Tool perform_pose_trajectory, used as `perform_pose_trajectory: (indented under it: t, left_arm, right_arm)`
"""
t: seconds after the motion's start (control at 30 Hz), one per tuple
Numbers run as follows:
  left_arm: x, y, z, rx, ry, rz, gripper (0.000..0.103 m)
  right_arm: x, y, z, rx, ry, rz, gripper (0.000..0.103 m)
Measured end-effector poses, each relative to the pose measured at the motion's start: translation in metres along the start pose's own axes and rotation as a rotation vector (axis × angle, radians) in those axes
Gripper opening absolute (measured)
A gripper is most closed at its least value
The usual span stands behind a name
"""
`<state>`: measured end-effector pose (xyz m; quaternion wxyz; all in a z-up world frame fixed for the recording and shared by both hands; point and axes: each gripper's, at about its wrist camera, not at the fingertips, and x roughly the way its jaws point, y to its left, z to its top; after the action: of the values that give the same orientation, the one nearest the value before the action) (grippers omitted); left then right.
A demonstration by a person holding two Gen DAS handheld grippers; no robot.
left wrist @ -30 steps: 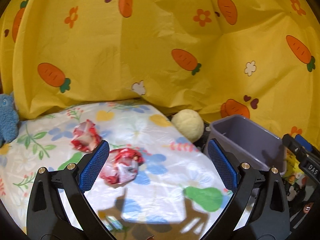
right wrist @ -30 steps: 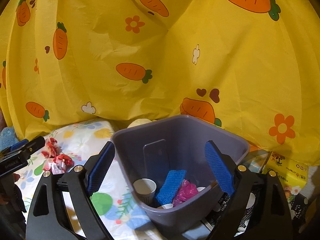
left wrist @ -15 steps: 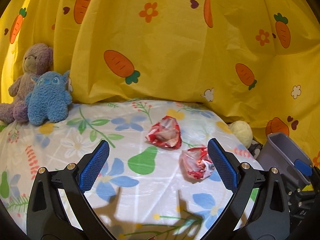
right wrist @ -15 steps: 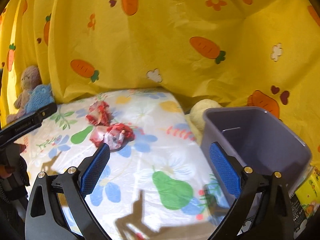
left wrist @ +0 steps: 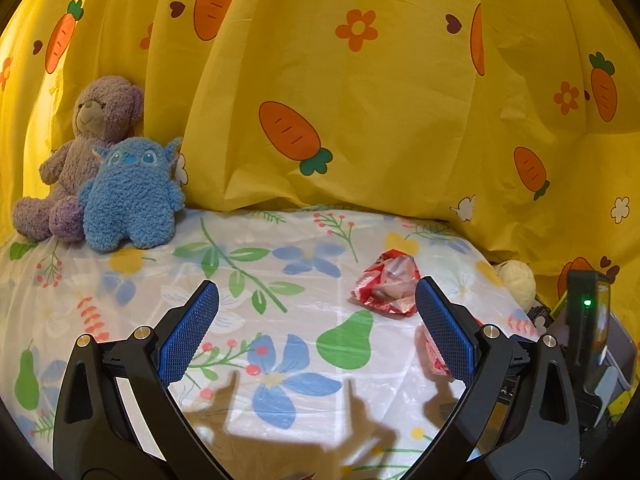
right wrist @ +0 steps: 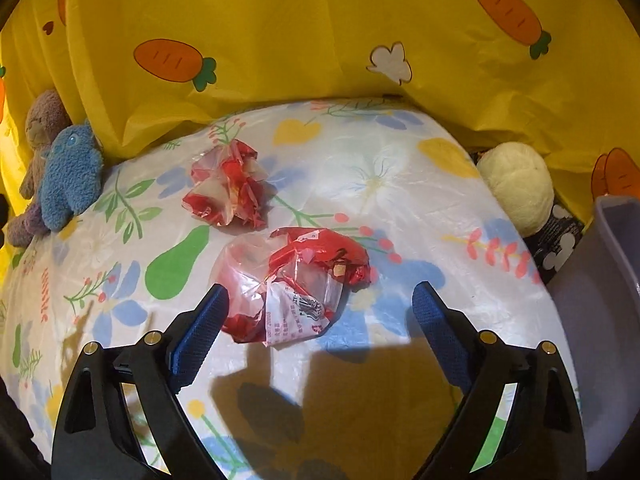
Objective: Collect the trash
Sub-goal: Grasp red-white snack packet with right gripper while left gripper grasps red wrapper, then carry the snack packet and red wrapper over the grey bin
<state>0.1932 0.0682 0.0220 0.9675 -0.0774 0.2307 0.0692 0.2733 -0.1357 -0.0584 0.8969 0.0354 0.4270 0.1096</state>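
Observation:
Two crumpled red-and-clear plastic wrappers lie on the flowered sheet. In the right wrist view the nearer wrapper [right wrist: 292, 284] sits at the tips of my right gripper [right wrist: 320, 308], partly between its blue pads [right wrist: 200, 332] and close to the left one. The jaws are closing, and neither pad presses on it. The farther wrapper [right wrist: 228, 184] lies behind it. My left gripper [left wrist: 316, 320] is open over bare sheet. The farther wrapper [left wrist: 386, 288] is just ahead of its right finger, which half hides the nearer wrapper [left wrist: 434, 356]. The purple bin [right wrist: 600, 280] stands at the right.
A purple bear [left wrist: 92, 140] and a blue plush [left wrist: 132, 196] sit at the back left against the yellow carrot curtain [left wrist: 360, 120]. A cream plush ball [right wrist: 516, 184] lies off the sheet's right edge beside the bin. The right gripper's body [left wrist: 584, 320] shows at the left view's right edge.
The right gripper has swung left from above the bin and come down over the nearer wrapper. The left gripper has swung left, so the plush toys came into view and the wrappers shifted right.

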Motion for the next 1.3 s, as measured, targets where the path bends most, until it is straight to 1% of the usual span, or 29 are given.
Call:
perform_pose_trajectory:
  t: [0.03,0.07,0.1,0.17,0.23,0.3,0.5,0.6,0.7,0.8,0.87,0.93,0.97,1.03,1.07,1.1,1.13,1.2,1.27,1.3]
  left_arm:
    - [0.002,-0.002,0.000,0.011,0.000,-0.012,0.097]
    - [0.006,-0.005,0.000,0.024,0.002,-0.021,0.097]
    - [0.009,-0.009,-0.001,0.041,0.005,-0.033,0.097]
    - [0.016,-0.017,-0.003,0.070,0.011,-0.053,0.097]
    - [0.025,-0.025,-0.006,0.100,0.022,-0.063,0.097]
    - [0.035,-0.032,-0.008,0.121,0.035,-0.076,0.097]
    - [0.070,-0.051,-0.009,0.130,0.089,-0.121,0.097]
    - [0.088,-0.061,-0.007,0.123,0.112,-0.157,0.097]
    - [0.108,-0.072,-0.008,0.136,0.141,-0.161,0.097]
    - [0.124,-0.085,-0.012,0.172,0.166,-0.158,0.093]
    - [0.134,-0.091,-0.015,0.195,0.186,-0.158,0.087]
    - [0.143,-0.095,-0.017,0.205,0.214,-0.172,0.077]
    - [0.148,-0.096,-0.018,0.203,0.231,-0.180,0.074]
    - [0.157,-0.096,-0.020,0.198,0.258,-0.191,0.065]
    - [0.159,-0.096,-0.021,0.197,0.264,-0.193,0.062]
    - [0.162,-0.096,-0.021,0.195,0.271,-0.198,0.055]
    - [0.164,-0.095,-0.022,0.195,0.280,-0.207,0.044]
    - [0.168,-0.093,-0.024,0.183,0.303,-0.226,0.038]
    - [0.170,-0.089,-0.027,0.166,0.318,-0.246,0.030]
    - [0.170,-0.087,-0.027,0.154,0.319,-0.248,0.024]
  right_arm:
    - [0.007,-0.001,0.000,0.014,0.021,0.012,0.070]
    - [0.012,-0.002,0.000,0.028,0.038,0.023,0.067]
    - [0.016,-0.003,-0.002,0.039,0.053,0.048,0.059]
    - [0.016,-0.004,-0.003,0.046,0.051,0.096,0.044]
    - [0.009,-0.002,-0.004,0.011,0.012,0.059,0.037]
    - [-0.001,-0.004,-0.005,-0.007,-0.029,0.030,0.036]
    - [-0.034,-0.020,-0.013,-0.020,-0.119,-0.035,0.036]
    - [-0.048,-0.030,-0.022,-0.018,-0.136,-0.031,0.037]
    - [-0.057,-0.040,-0.030,-0.002,-0.150,-0.025,0.037]
    - [-0.062,-0.047,-0.037,0.008,-0.163,-0.031,0.037]
    - [-0.065,-0.050,-0.040,0.010,-0.169,-0.041,0.037]
    - [-0.068,-0.052,-0.041,0.010,-0.176,-0.046,0.037]
    - [-0.069,-0.053,-0.041,0.010,-0.179,-0.048,0.037]
    - [-0.072,-0.055,-0.043,0.013,-0.184,-0.047,0.037]
    - [-0.074,-0.055,-0.044,0.014,-0.187,-0.046,0.037]
    - [-0.075,-0.056,-0.045,0.013,-0.190,-0.046,0.037]
    - [-0.076,-0.055,-0.046,0.013,-0.191,-0.046,0.037]
    - [-0.077,-0.055,-0.047,0.016,-0.192,-0.044,0.037]
    - [-0.076,-0.056,-0.048,0.016,-0.190,-0.041,0.038]
    - [-0.076,-0.056,-0.049,0.015,-0.192,-0.039,0.038]
